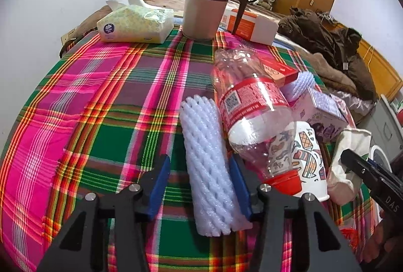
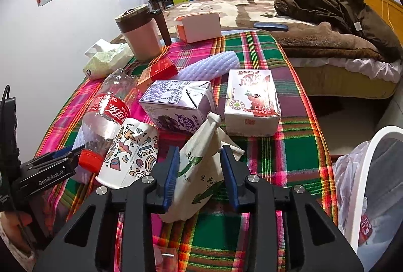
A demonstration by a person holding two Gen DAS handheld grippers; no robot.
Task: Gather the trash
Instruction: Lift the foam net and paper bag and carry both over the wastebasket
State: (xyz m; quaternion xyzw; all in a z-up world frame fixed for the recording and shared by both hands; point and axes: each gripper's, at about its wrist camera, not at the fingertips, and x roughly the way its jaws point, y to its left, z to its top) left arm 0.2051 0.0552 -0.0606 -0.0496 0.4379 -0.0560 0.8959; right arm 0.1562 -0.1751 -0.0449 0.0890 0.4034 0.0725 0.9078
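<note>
A white foam net sleeve [image 1: 209, 161] lies on the plaid tablecloth [image 1: 100, 95] between the blue pads of my left gripper [image 1: 200, 184]. The right pad rests against it and the left pad stands a little off, so the jaws are open. A cream paper bag [image 2: 199, 161] with green print stands between the pads of my right gripper [image 2: 200, 176], and both pads press its sides. Between the two grippers lie an empty cola bottle [image 2: 108, 111] with a red cap and a patterned paper cup [image 2: 131, 156].
Behind the bag lie a purple drink carton [image 2: 176, 103], a pink drink carton [image 2: 252, 106], a red box [image 2: 158, 70] and a second foam sleeve [image 2: 211, 68]. A lidded mug [image 2: 141, 33], a tissue pack [image 2: 105, 60] and a white box [image 2: 199, 25] stand at the back. A lined white bin [image 2: 365, 171] is right of the table.
</note>
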